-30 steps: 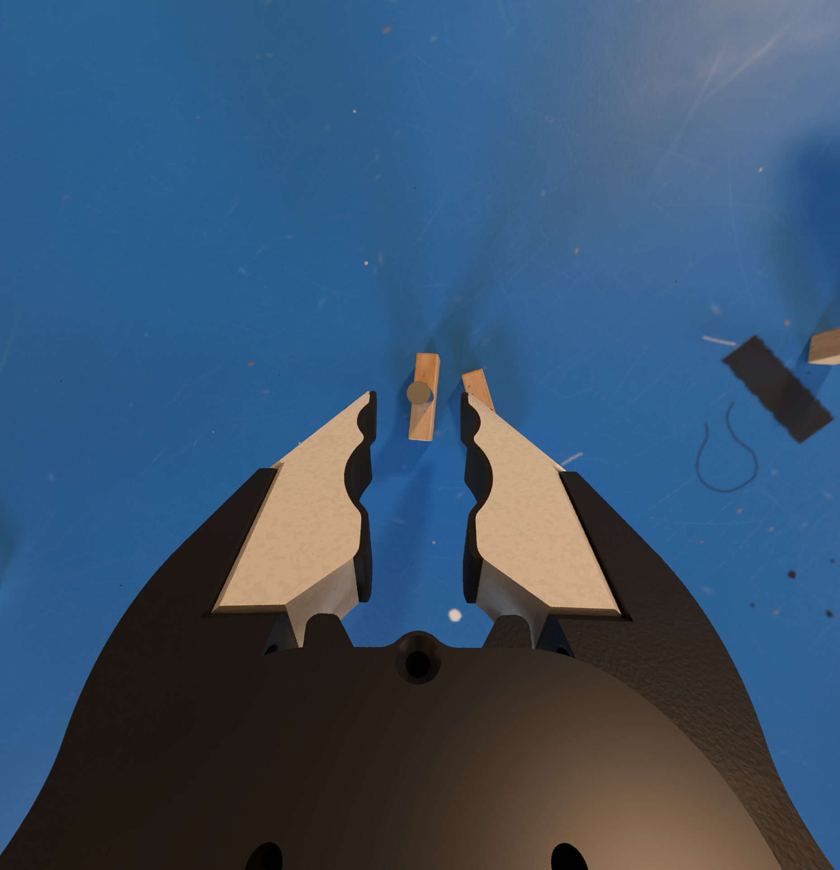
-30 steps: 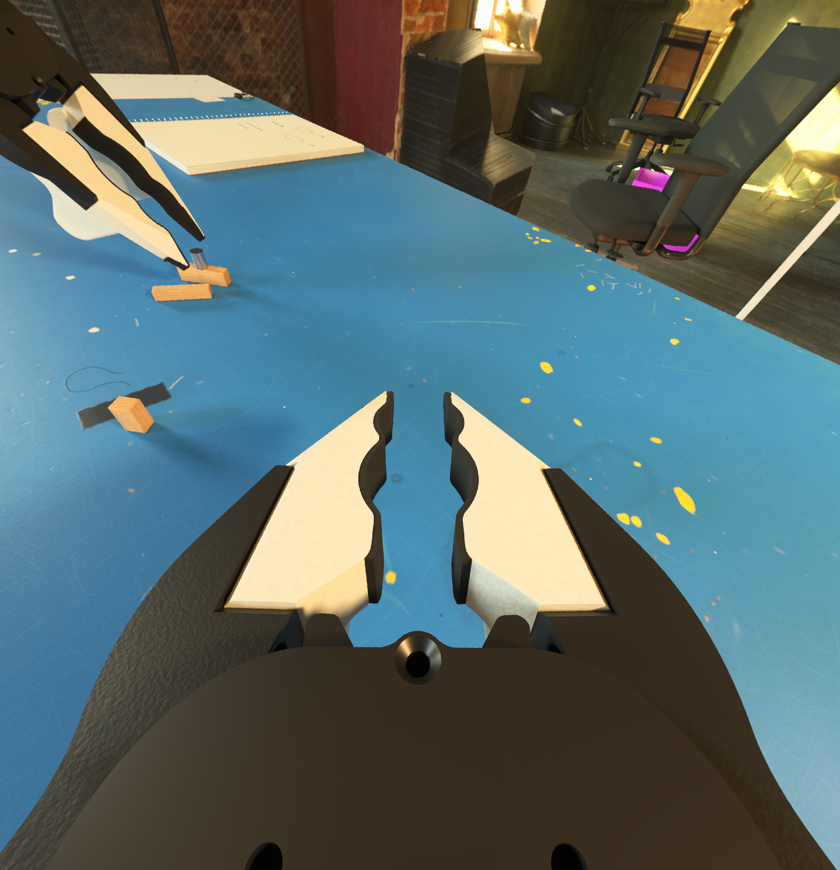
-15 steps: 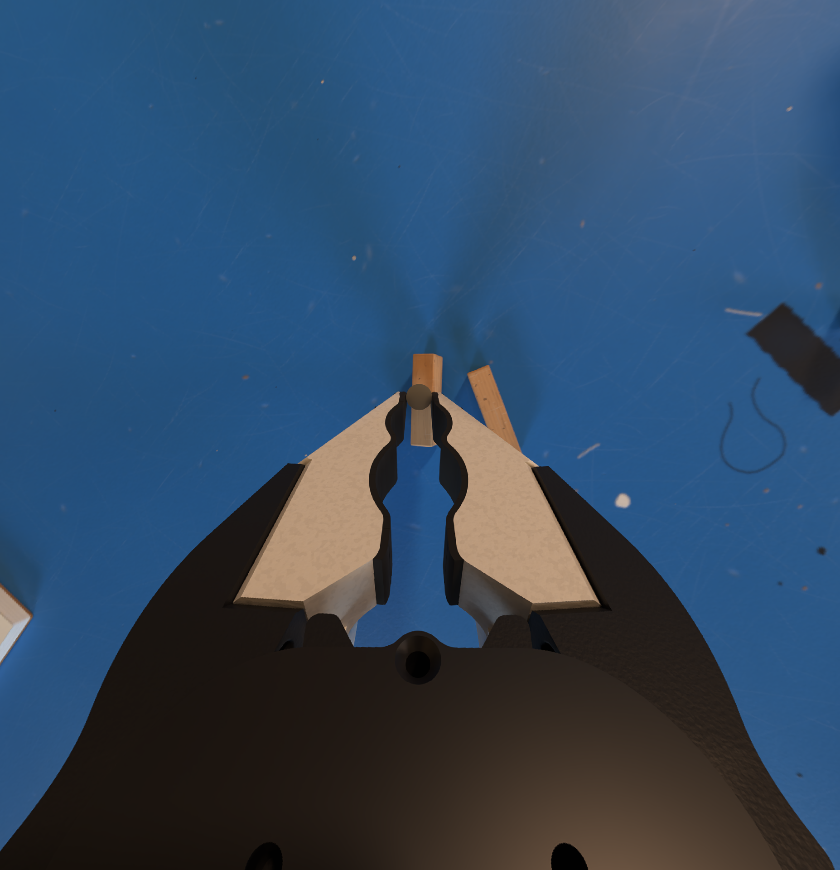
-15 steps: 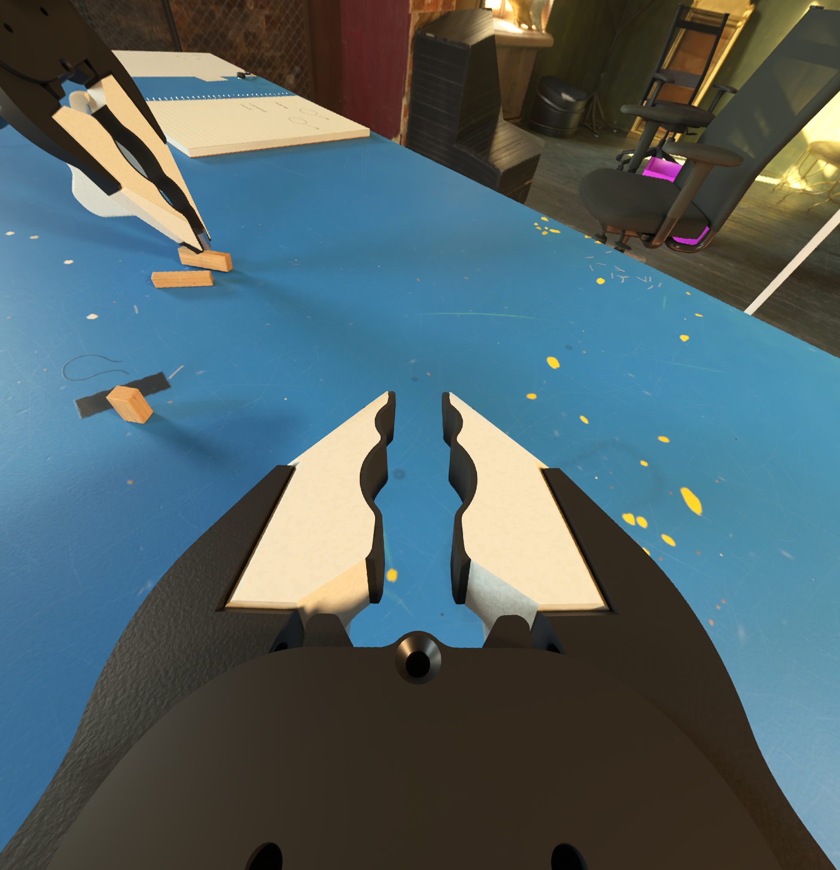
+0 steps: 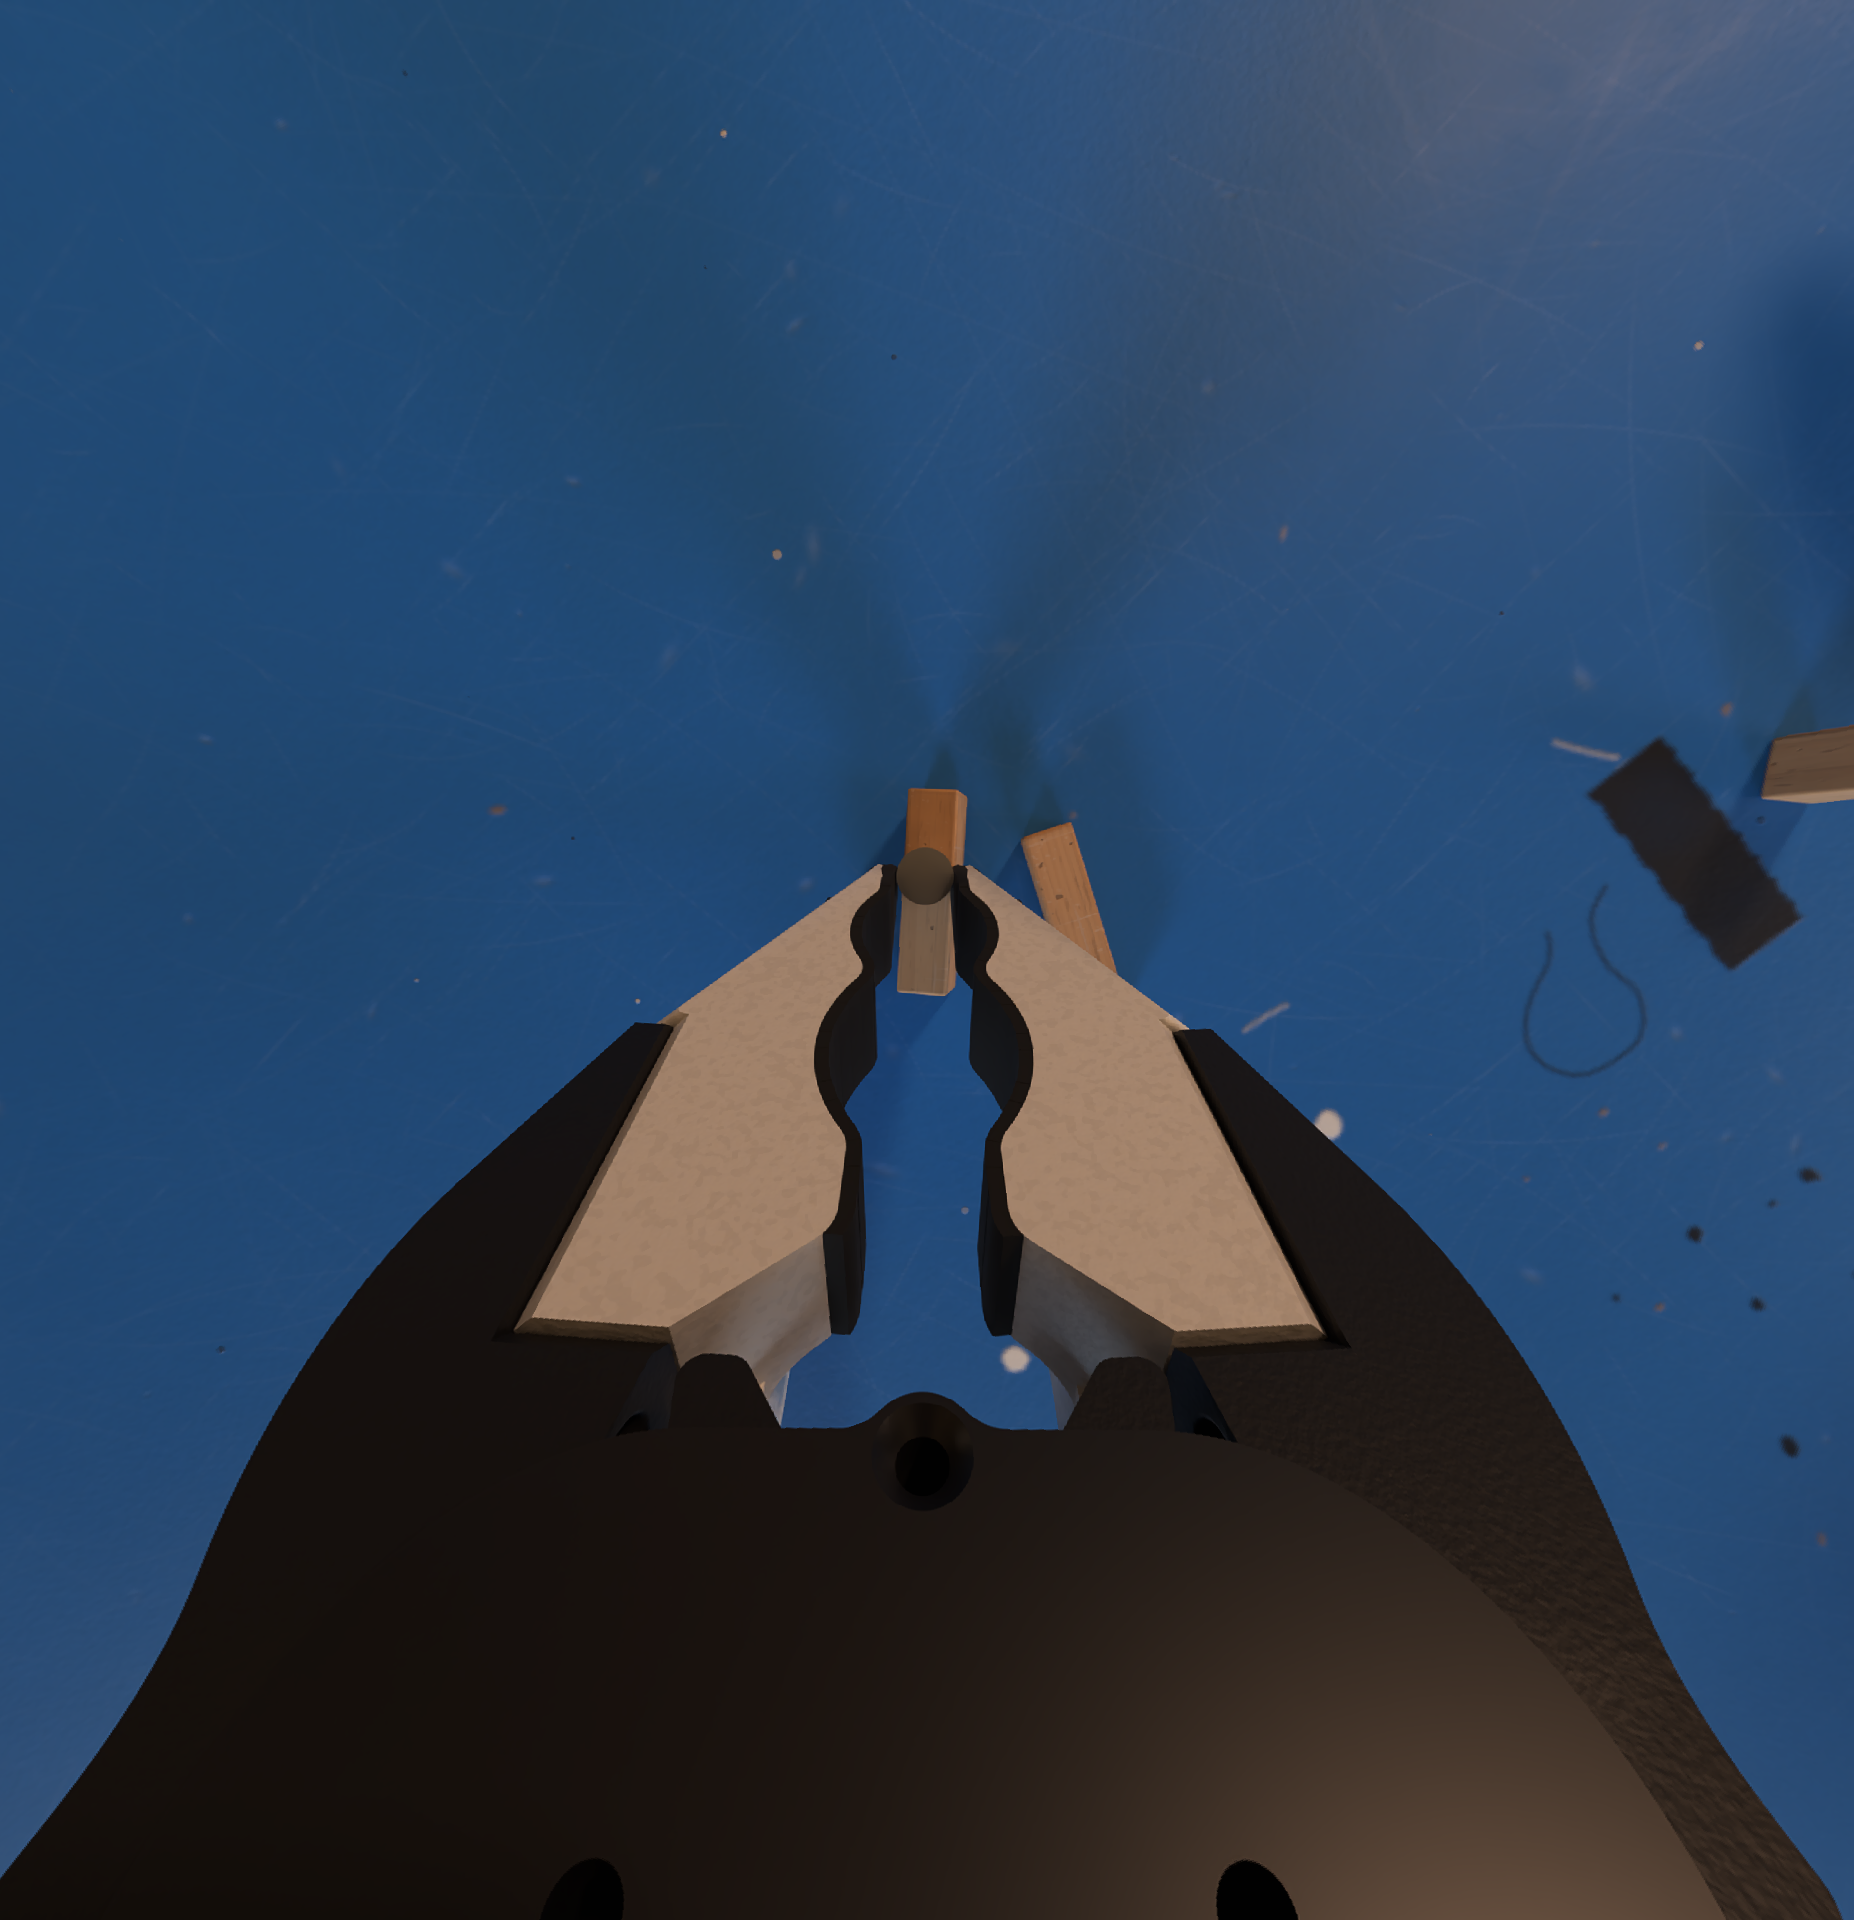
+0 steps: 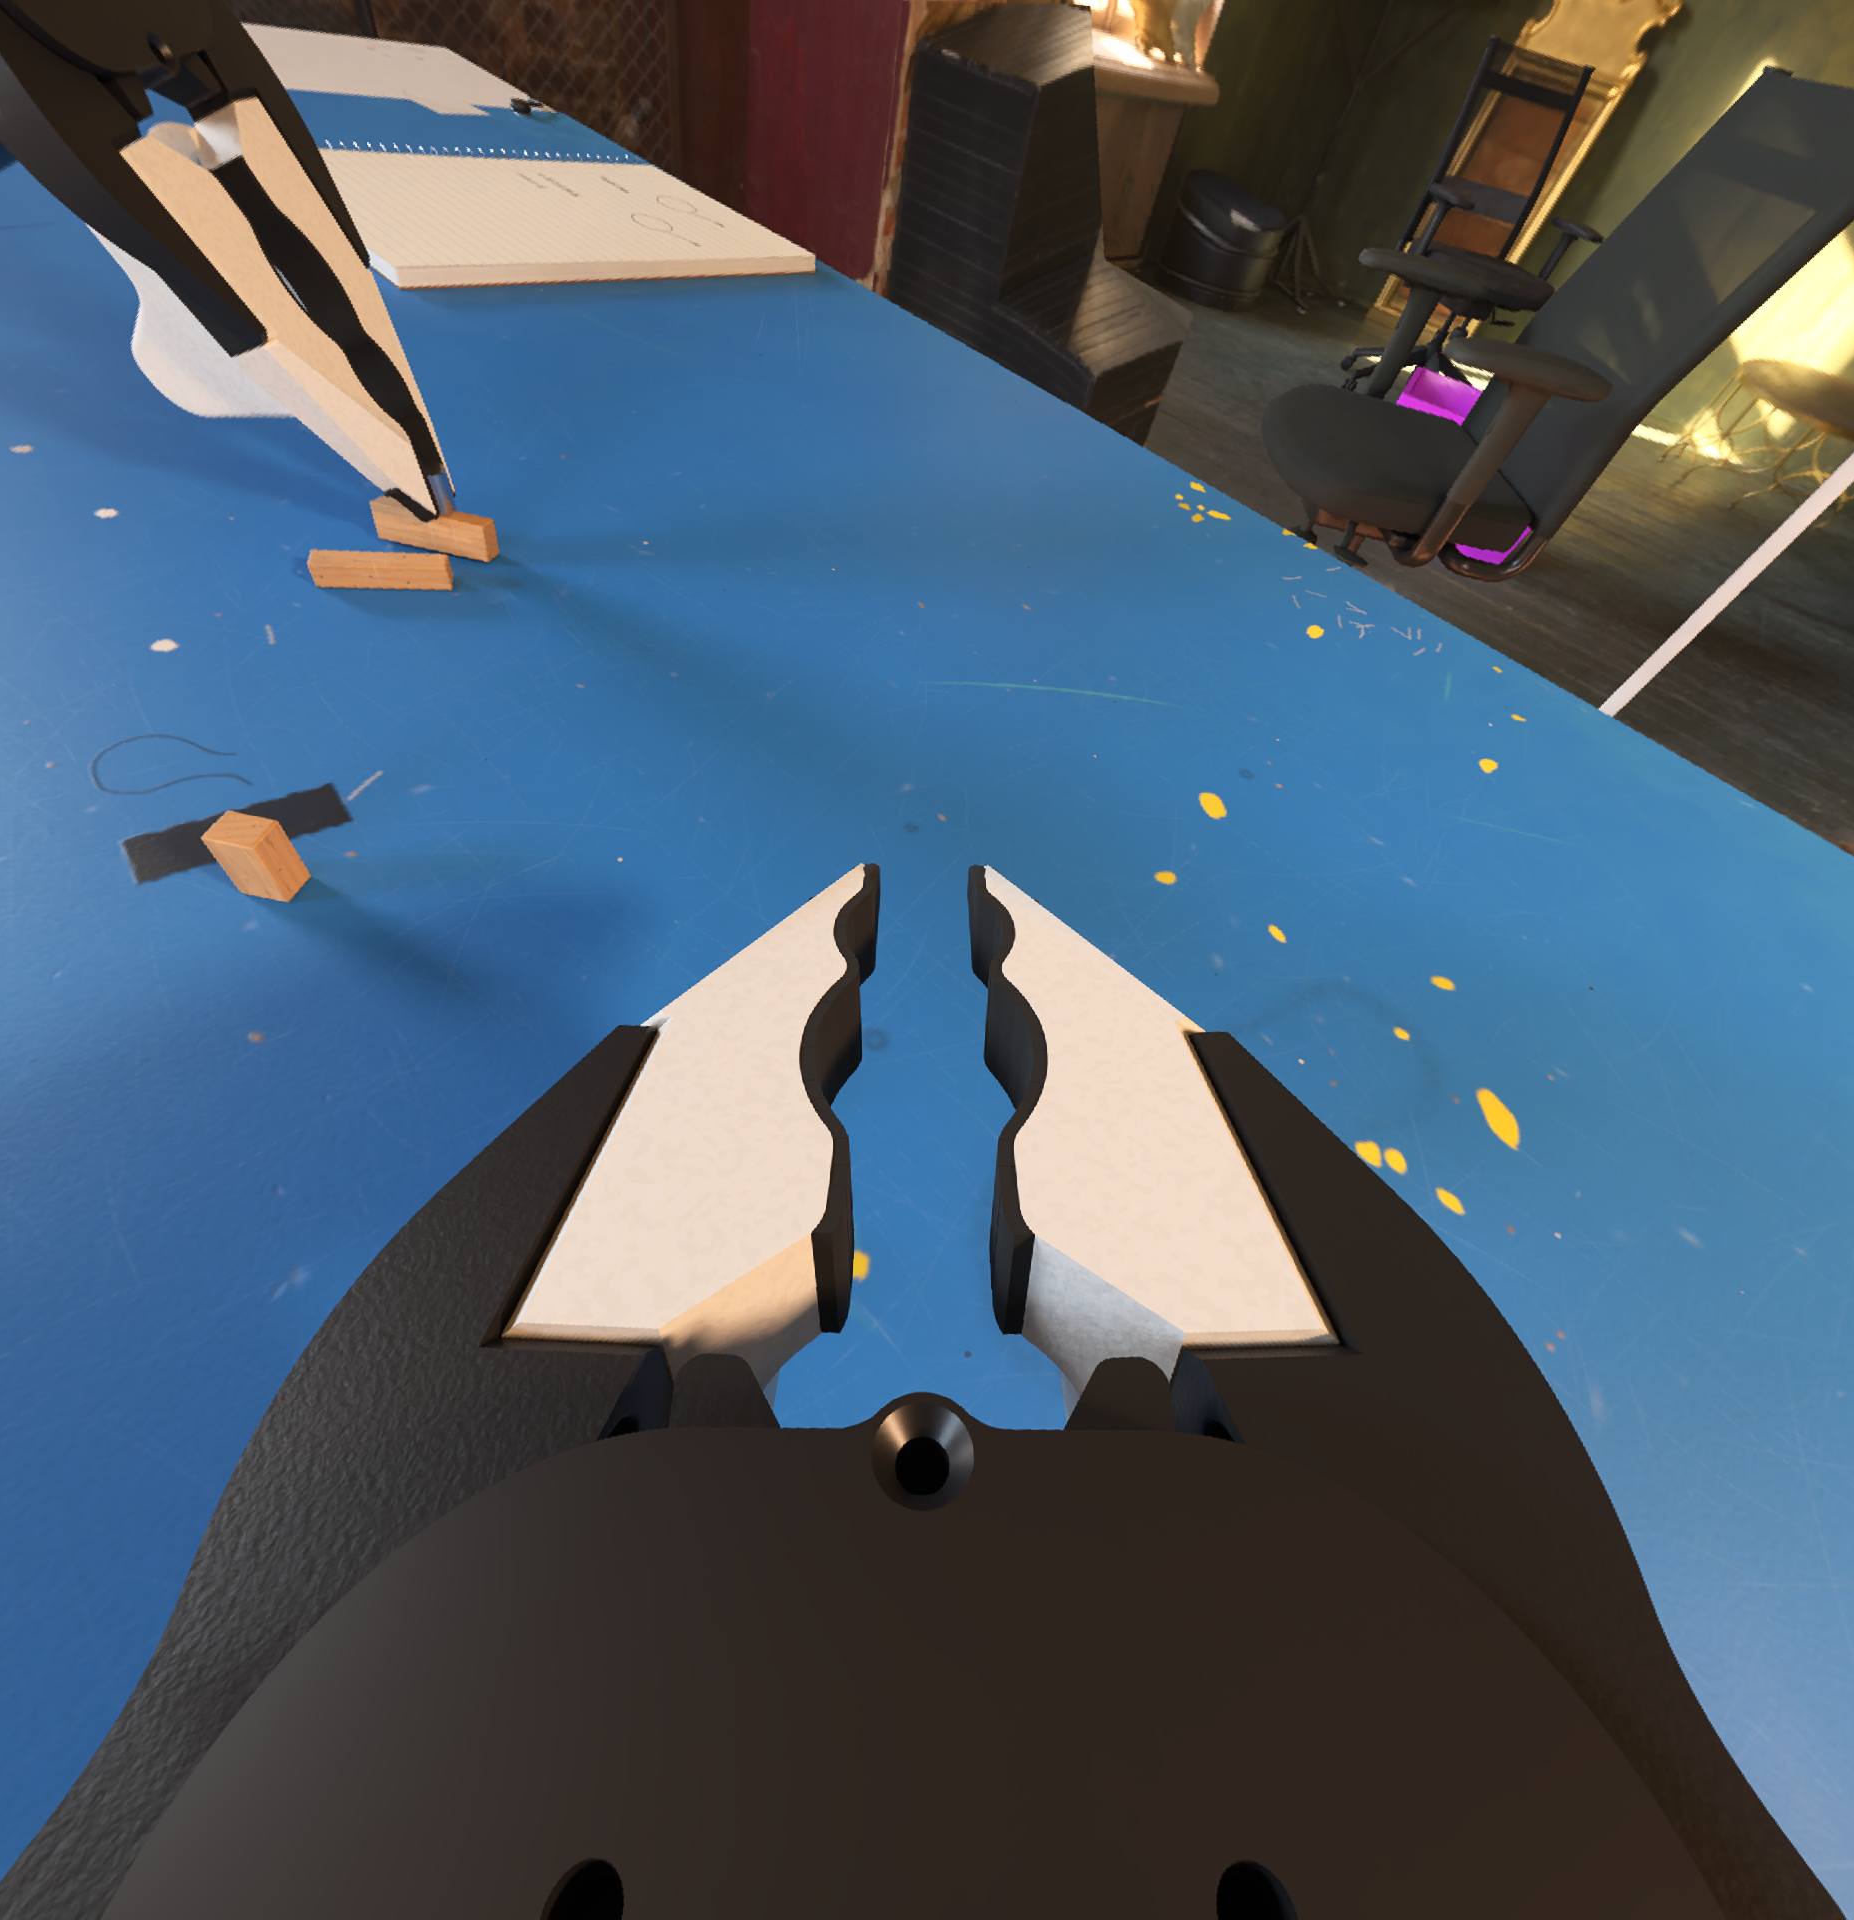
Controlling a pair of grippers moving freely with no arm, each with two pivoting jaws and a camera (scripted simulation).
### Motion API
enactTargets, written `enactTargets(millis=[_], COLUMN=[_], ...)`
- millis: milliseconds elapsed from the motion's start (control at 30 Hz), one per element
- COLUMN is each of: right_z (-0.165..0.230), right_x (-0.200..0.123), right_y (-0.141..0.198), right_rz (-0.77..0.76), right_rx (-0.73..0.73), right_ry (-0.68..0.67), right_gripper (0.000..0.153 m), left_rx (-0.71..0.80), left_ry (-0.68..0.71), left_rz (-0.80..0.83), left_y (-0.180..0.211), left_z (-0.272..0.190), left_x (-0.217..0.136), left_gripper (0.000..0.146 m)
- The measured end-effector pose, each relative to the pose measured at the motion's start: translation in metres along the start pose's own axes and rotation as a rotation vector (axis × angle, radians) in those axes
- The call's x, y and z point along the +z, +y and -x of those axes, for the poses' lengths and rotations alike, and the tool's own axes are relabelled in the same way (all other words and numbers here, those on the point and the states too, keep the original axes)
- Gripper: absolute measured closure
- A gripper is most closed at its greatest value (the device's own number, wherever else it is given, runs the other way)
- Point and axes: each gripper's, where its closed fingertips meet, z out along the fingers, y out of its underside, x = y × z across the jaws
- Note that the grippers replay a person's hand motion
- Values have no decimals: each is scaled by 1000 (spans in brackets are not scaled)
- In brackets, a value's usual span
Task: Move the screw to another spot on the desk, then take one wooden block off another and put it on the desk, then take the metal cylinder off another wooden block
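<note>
My left gripper point(image 5: 924, 878) is shut on the metal cylinder point(image 5: 924, 875), seen end-on between its fingertips, over a wooden block point(image 5: 931, 894) on the blue desk point(image 5: 487, 520). A second block point(image 5: 1066, 894) lies just right of it. In the right wrist view the left gripper point(image 6: 432, 497) holds the cylinder point(image 6: 442, 488) just above that block point(image 6: 435, 532), with the second block point(image 6: 379, 569) beside it. My right gripper point(image 6: 923, 883) is open and empty above the desk point(image 6: 694, 675). A third block point(image 6: 256, 854) lies on a black strip. No screw is visible.
A black strip point(image 5: 1692, 852) and a thin wire loop point(image 5: 1583, 997) lie to the right in the left wrist view, with a block point(image 5: 1827, 762) at the edge. A notepad point(image 6: 549, 223) lies at the desk's far end. An office chair point(image 6: 1474, 416) stands beyond the desk edge.
My left gripper closed from open onto the metal cylinder. It has risen slightly since half a second ago. The right gripper drifted a little, still open.
</note>
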Motion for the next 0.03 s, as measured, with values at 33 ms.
enactTargets(millis=[33], right_z=[0], right_x=[0], right_y=[0], right_rz=[1], right_rx=[-6], right_ry=[2], right_gripper=[136], left_rx=[9], left_ry=[-12], left_rz=[0], left_y=[0], left_z=[1], left_x=[0], left_gripper=[136])
